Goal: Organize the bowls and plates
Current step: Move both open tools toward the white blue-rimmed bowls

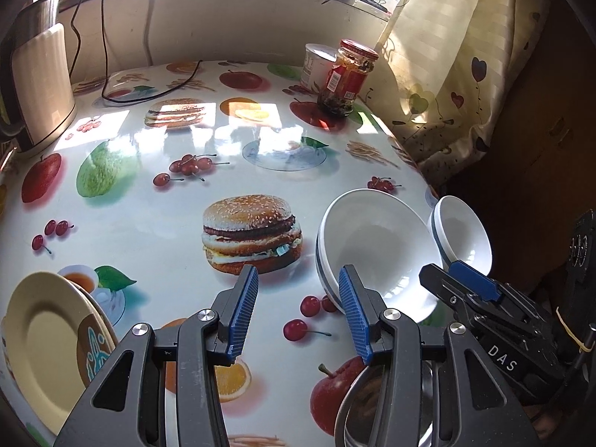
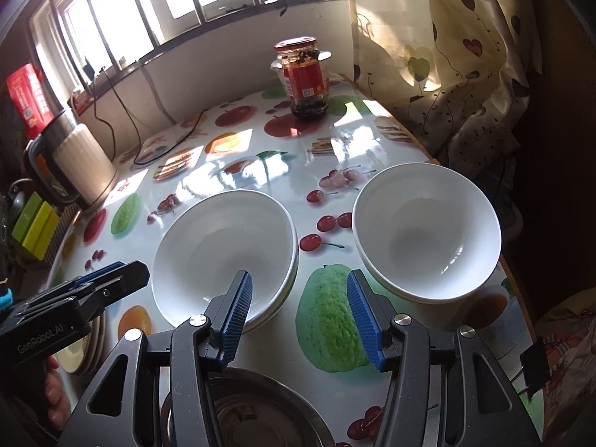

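Note:
Two stacked white bowls (image 2: 223, 249) sit mid-table; they also show in the left wrist view (image 1: 372, 249). A single white bowl (image 2: 428, 231) sits near the right edge, also in the left wrist view (image 1: 462, 234). A yellow plate (image 1: 44, 346) lies on another plate at the left. A steel bowl (image 2: 246, 409) sits at the front edge, below both grippers, also in the left wrist view (image 1: 368, 402). My left gripper (image 1: 298, 313) is open and empty above the table, left of the stacked bowls. My right gripper (image 2: 301, 316) is open and empty between the white bowls.
A red-lidded jar (image 1: 348, 78) and a white cup (image 1: 316, 63) stand at the back of the fruit-print table (image 1: 149, 205). An electric kettle (image 1: 41, 85) with black cables stands at the back left. A curtain (image 1: 458, 74) hangs to the right.

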`<state>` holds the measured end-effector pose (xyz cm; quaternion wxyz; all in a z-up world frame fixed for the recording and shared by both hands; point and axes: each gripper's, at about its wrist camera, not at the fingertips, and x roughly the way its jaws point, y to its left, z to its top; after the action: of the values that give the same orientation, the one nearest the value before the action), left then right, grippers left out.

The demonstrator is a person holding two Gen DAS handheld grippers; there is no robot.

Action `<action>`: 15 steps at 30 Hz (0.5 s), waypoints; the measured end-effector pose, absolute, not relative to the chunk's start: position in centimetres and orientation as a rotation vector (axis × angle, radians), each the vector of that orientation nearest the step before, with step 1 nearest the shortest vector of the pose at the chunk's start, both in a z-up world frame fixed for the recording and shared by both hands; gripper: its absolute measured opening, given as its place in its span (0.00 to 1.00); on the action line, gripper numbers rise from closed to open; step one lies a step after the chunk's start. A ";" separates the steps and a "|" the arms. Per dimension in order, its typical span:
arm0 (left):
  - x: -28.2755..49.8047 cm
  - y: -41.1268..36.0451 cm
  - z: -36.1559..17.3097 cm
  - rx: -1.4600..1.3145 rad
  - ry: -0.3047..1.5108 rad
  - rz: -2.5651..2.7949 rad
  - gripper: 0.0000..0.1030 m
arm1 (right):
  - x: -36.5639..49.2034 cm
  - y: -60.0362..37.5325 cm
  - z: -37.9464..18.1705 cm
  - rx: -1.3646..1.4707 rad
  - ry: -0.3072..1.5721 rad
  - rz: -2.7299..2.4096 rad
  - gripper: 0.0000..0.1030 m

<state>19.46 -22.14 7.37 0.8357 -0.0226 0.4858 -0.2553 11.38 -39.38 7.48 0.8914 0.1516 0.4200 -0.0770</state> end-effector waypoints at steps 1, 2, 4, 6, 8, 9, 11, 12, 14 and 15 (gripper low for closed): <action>19.5 -22.3 7.3 -0.044 1.029 -0.542 0.45 | 11.6 -39.4 7.4 0.309 0.875 -0.154 0.52; 19.6 -22.5 7.3 -0.042 1.027 -0.542 0.45 | 11.8 -39.3 7.4 0.300 0.878 -0.148 0.51; 19.7 -22.7 7.2 -0.042 1.025 -0.542 0.45 | 12.1 -39.3 7.4 0.283 0.878 -0.143 0.51; 19.8 -23.0 7.1 -0.040 1.029 -0.542 0.45 | 12.4 -39.3 7.2 0.278 0.880 -0.132 0.49; 20.0 -23.1 7.0 -0.035 1.031 -0.537 0.44 | 12.6 -39.4 7.1 0.283 0.885 -0.124 0.46; 20.1 -23.2 6.9 -0.036 1.033 -0.538 0.42 | 12.7 -39.4 7.0 0.283 0.886 -0.121 0.45; 20.2 -23.3 6.8 -0.037 1.037 -0.533 0.37 | 12.9 -39.6 6.9 0.283 0.888 -0.119 0.43; 20.2 -23.3 6.7 -0.039 1.037 -0.532 0.37 | 13.0 -39.7 6.8 0.286 0.889 -0.116 0.41; 20.2 -23.5 6.6 -0.033 1.037 -0.528 0.35 | 13.2 -39.7 6.7 0.291 0.895 -0.110 0.36; 20.2 -23.6 6.6 -0.032 1.036 -0.531 0.33 | 13.3 -39.7 6.6 0.293 0.895 -0.109 0.34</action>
<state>20.21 -23.61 6.64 0.8351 -0.0153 0.4894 -0.2507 13.28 -39.72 6.62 0.8897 0.1412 0.4310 -0.0523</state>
